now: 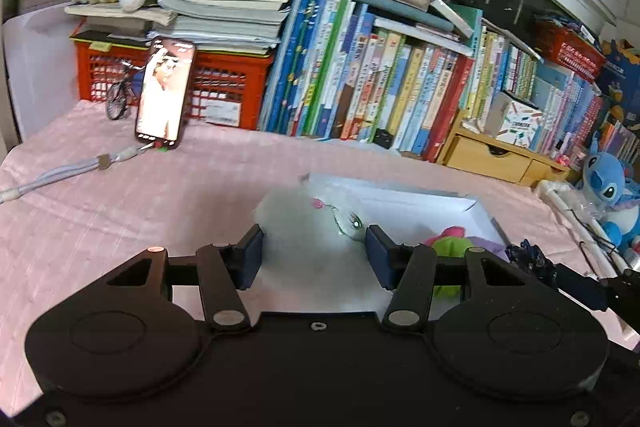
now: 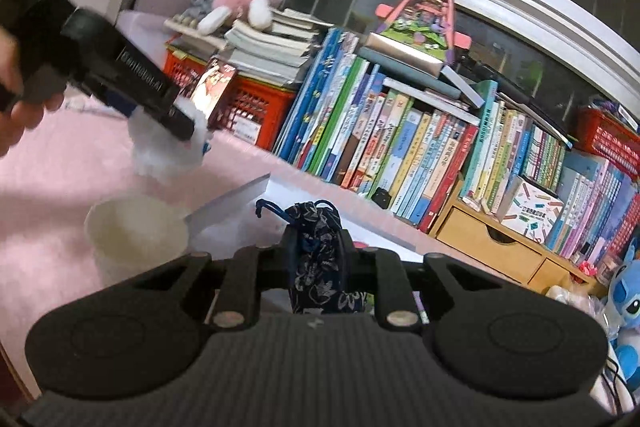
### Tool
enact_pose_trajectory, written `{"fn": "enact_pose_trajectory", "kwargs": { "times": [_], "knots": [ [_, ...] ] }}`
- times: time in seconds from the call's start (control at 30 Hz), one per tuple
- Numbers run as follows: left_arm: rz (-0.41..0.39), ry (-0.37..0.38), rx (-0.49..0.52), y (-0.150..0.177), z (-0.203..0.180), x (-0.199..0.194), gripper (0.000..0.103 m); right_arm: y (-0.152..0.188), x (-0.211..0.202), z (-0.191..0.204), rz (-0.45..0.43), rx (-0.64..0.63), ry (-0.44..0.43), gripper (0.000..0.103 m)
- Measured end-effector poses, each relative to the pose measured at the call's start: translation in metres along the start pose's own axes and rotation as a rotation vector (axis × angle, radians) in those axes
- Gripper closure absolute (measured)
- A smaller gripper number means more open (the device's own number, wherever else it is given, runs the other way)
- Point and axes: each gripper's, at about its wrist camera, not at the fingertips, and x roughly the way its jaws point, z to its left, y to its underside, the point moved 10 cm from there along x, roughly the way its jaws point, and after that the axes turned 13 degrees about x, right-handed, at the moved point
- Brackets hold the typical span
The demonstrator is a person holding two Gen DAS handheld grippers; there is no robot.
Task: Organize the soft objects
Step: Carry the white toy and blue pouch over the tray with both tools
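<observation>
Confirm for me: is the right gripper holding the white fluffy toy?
No: the right gripper is shut on the dark floral pouch; the white fluffy toy sits in the left gripper.

A phone (image 1: 165,91) leans against a crate (image 1: 224,87) at the surface's (image 1: 120,195) back, books (image 1: 400,87) standing to its right. Nearer, a box (image 1: 460,205) holds a toy (image 1: 452,241); a cup (image 2: 136,231) stands left of it.

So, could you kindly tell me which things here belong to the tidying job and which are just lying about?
Job:
- fluffy white plush toy, gripped by left tool
- dark blue floral drawstring pouch, gripped by right tool
- white cardboard box
- green and pink soft toy

Lying about:
- lit smartphone
- red plastic crate
- blue plush doll
</observation>
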Motion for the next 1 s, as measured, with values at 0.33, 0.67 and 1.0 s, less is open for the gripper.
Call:
{"fn": "enact_pose_trajectory", "kwargs": {
  "times": [0.33,0.67,1.0],
  "knots": [
    [-0.017,0.057,0.062,-0.040,-0.038,0.009,0.051,-0.040,0.013,-0.032,-0.001,0.112,-0.001,0.079],
    [0.076,0.090,0.102,-0.053,-0.063,0.037,0.051,-0.063,0.051,-0.051,0.086,0.308,-0.084,0.079],
    [0.203,0.076,0.100,-0.030,-0.048,0.070,0.051,-0.028,0.094,-0.038,0.305,0.436,-0.151,0.079]
  ]
}}
